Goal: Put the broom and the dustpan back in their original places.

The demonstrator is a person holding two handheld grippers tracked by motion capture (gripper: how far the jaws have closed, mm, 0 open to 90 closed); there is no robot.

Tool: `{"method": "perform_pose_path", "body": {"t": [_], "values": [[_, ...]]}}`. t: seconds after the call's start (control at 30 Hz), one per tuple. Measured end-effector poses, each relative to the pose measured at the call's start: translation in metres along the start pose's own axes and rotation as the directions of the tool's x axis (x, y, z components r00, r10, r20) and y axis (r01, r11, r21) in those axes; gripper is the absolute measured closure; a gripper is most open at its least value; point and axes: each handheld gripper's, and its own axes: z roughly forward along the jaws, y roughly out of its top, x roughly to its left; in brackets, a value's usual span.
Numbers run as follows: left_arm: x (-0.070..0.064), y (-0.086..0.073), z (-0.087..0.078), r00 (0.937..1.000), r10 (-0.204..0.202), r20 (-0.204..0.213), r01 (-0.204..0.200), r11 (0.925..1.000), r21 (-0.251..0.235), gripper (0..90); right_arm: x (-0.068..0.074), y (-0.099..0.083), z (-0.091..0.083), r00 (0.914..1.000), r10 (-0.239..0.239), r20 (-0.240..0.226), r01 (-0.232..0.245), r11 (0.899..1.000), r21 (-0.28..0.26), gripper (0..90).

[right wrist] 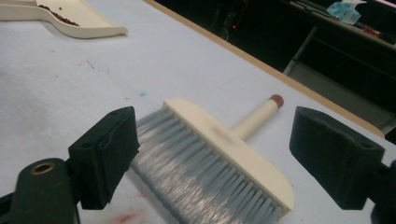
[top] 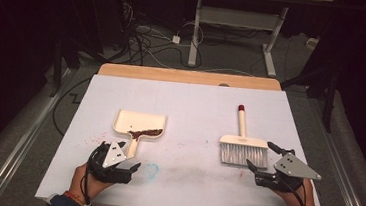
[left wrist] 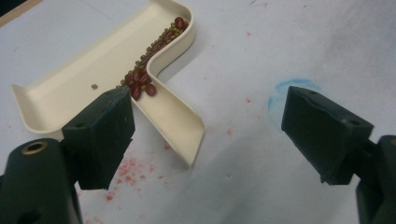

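Observation:
A cream dustpan (top: pixel 139 122) lies left of centre on the white table cover, with red and green beans (top: pixel 144 132) heaped along its near lip. Its handle (left wrist: pixel 177 121) points toward my left gripper (top: pixel 118 158), which stands open just short of the handle's end, touching nothing. In the left gripper view the beans (left wrist: pixel 149 60) sit beside the left jaw. At the right lies a cream hand brush (top: pixel 242 146) with grey bristles and a red-tipped handle (top: pixel 241 108). My right gripper (top: pixel 262 156) stands open at the bristle end; the brush (right wrist: pixel 224 158) lies between and beyond its jaws.
Red stains (left wrist: pixel 128 170) and a blue smudge (top: pixel 151 169) mark the white cover (top: pixel 196 104). The wooden table edge (top: pixel 188 76) shows at the far side. Beyond it are floor cables (top: pixel 146 39) and a white desk frame (top: pixel 238 22).

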Motion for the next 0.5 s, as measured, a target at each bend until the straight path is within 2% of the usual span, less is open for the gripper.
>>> {"method": "perform_pose_path", "body": {"t": [0.3, 0.47, 0.5], "values": [[0.0, 0.0, 0.0, 1.0, 0.002, -0.001, -0.002, 1.0, -0.007, 16.9, 0.001, -0.023, -0.003, 0.9992, 0.04, -0.004, -0.04, 0.999, 0.036, 16.0], [0.001, 0.0, -0.001, 0.9999, 0.012, -0.009, -0.012, 0.9998, -0.013, 16.9, 0.003, -0.028, -0.001, 0.9997, 0.026, -0.003, -0.026, 0.999, 0.042, 16.3], [0.0, -0.001, -0.002, 1.0, 0.0, -0.005, 0.0, 1.0, -0.007, 16.9, 0.003, -0.028, -0.001, 0.9997, 0.024, -0.006, -0.024, 0.999, 0.046, 16.3]]}}
